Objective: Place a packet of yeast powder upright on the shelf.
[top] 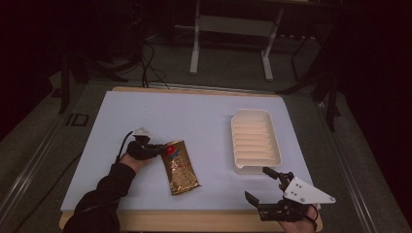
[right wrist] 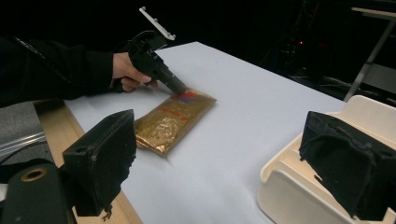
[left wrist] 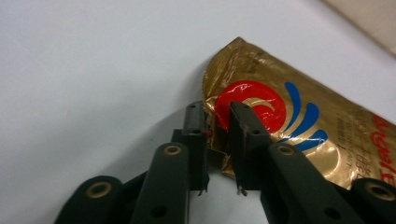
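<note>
Left gripper (left wrist: 217, 116) pinching corner edge of gold packet (top: 180, 166), lying flat mid-mat, left of tray (top: 255, 141)
Right gripper (top: 266, 184) wide, empty, near tray corner
Risk: thin corner bite slips or foil tears if lifted; contents sag, packet swings

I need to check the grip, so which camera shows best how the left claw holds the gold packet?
The left gripper view: the left claw pinches the gold packet at its corner edge, close up. The high view shows them small; the right gripper view, distant.
</note>
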`<control>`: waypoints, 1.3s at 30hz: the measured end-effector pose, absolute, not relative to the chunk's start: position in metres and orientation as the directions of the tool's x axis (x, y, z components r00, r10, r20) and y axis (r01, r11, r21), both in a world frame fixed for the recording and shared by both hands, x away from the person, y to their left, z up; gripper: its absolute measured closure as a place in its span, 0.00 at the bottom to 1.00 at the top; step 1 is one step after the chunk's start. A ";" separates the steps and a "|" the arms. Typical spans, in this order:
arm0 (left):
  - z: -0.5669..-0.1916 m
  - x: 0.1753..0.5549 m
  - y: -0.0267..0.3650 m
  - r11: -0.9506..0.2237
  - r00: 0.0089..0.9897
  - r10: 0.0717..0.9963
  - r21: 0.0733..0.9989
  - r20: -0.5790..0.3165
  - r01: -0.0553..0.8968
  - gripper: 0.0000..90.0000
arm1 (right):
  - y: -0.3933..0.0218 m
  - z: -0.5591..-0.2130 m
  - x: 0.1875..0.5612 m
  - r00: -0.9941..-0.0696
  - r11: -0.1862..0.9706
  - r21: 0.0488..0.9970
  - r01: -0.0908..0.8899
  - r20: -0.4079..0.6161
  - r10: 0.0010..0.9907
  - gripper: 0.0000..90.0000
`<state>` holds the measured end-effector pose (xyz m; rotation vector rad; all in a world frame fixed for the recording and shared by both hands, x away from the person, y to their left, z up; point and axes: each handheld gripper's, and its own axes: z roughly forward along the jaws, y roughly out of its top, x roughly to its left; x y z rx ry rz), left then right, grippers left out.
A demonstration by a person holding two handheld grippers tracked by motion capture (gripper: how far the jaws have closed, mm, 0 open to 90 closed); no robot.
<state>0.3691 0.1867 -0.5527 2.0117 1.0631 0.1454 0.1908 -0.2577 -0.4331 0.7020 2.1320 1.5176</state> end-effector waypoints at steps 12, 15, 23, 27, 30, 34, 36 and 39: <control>-0.534 0.359 0.173 -0.300 0.603 0.776 0.732 -0.185 0.612 1.00 | -0.260 -0.430 0.189 -0.770 0.260 0.955 0.140 -0.060 0.635 0.14; -0.529 0.357 0.172 -0.296 0.603 0.778 0.745 -0.176 0.598 1.00 | -0.261 -0.430 0.189 -0.769 0.257 0.956 0.142 -0.057 0.637 0.14; -0.510 0.348 0.170 -0.289 0.624 0.767 0.788 -0.149 0.544 1.00 | -0.261 -0.429 0.188 -0.767 0.254 0.957 0.137 -0.060 0.639 0.15; -0.495 0.342 0.168 -0.282 0.640 0.755 0.811 -0.142 0.512 1.00 | -0.262 -0.428 0.188 -0.766 0.252 0.958 0.138 -0.058 0.640 0.15; -0.486 0.337 0.165 -0.280 0.653 0.745 0.825 -0.135 0.491 1.00 | -0.262 -0.428 0.188 -0.762 0.250 0.959 0.134 -0.062 0.645 0.15; -0.476 0.331 0.161 -0.280 0.670 0.732 0.841 -0.124 0.462 1.00 | -0.263 -0.427 0.188 -0.758 0.243 0.961 0.131 -0.061 0.650 0.15; -0.473 0.328 0.160 -0.279 0.672 0.730 0.845 -0.122 0.457 1.00 | -0.263 -0.427 0.188 -0.757 0.240 0.962 0.131 -0.059 0.651 0.15; -0.468 0.324 0.159 -0.287 0.679 0.725 0.847 -0.113 0.447 1.00 | -0.264 -0.428 0.189 -0.756 0.235 0.961 0.143 -0.048 0.653 0.15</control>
